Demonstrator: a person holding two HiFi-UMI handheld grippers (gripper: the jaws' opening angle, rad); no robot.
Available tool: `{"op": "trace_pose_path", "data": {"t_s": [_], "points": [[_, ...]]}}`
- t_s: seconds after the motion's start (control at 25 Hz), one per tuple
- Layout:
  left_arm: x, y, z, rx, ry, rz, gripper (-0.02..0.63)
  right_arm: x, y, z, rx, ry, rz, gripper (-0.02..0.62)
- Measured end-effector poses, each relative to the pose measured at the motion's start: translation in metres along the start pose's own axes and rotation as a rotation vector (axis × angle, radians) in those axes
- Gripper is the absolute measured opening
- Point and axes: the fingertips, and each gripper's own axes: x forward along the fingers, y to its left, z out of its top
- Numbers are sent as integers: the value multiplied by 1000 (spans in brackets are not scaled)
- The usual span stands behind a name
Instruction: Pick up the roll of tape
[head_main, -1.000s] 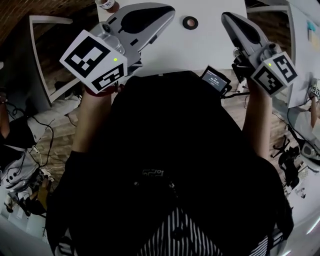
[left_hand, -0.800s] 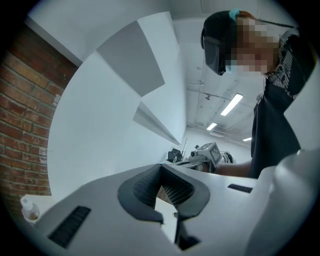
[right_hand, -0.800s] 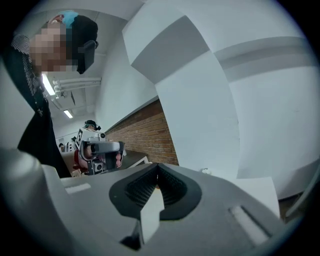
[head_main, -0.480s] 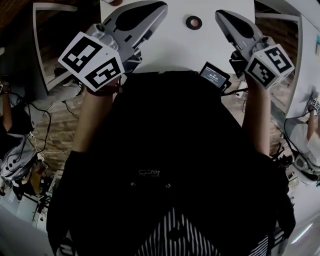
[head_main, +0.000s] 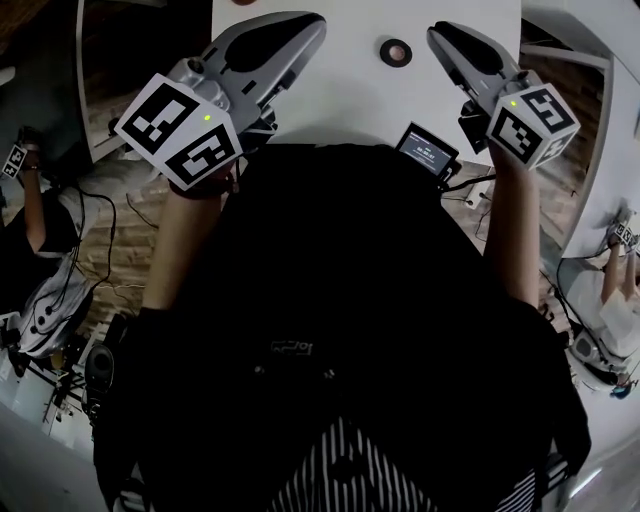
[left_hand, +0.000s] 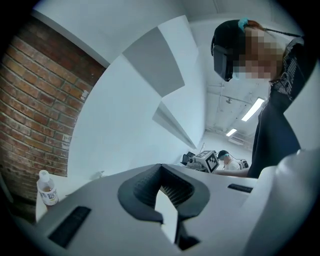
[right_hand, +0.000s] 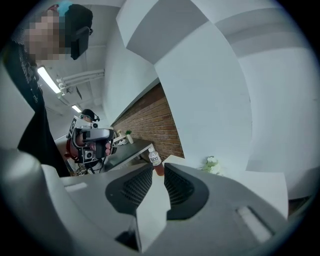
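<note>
Our left gripper (head_main: 318, 18) has its jaws closed; the right gripper (head_main: 436, 31) has jaws just opening, empty, near the roll of tape (head_main: 396, 51).

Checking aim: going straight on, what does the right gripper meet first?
Probably the bare white table; the roll of tape lies left of the line. The right gripper has just been opening its jaws, nothing between them.

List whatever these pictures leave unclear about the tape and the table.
Roll of tape: head view only, too small to judge how much is left; neither gripper view shows it.
Table: far end cut by the head view's top edge, near edge hidden by the person's dark top.
Bottle label: left gripper view, too small to read.
</note>
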Motion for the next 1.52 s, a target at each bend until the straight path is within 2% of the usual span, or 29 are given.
{"op": "trace_pose_path", "data": {"t_s": [0.8, 1.16, 1.4, 1.52], "points": [[-14, -13, -13, -22, 37, 76, 7, 22, -41, -62, 40, 149, 34, 229], [-26, -27, -13, -46, 40, 140, 6, 30, -51, -92, 57, 222, 40, 276], [-26, -28, -25, -64, 37, 164, 7, 39, -66, -130, -15, 331, 24, 299], [-29, -34, -21, -78, 46, 179, 6, 42, -65, -135, 22, 349, 42, 304]]}}
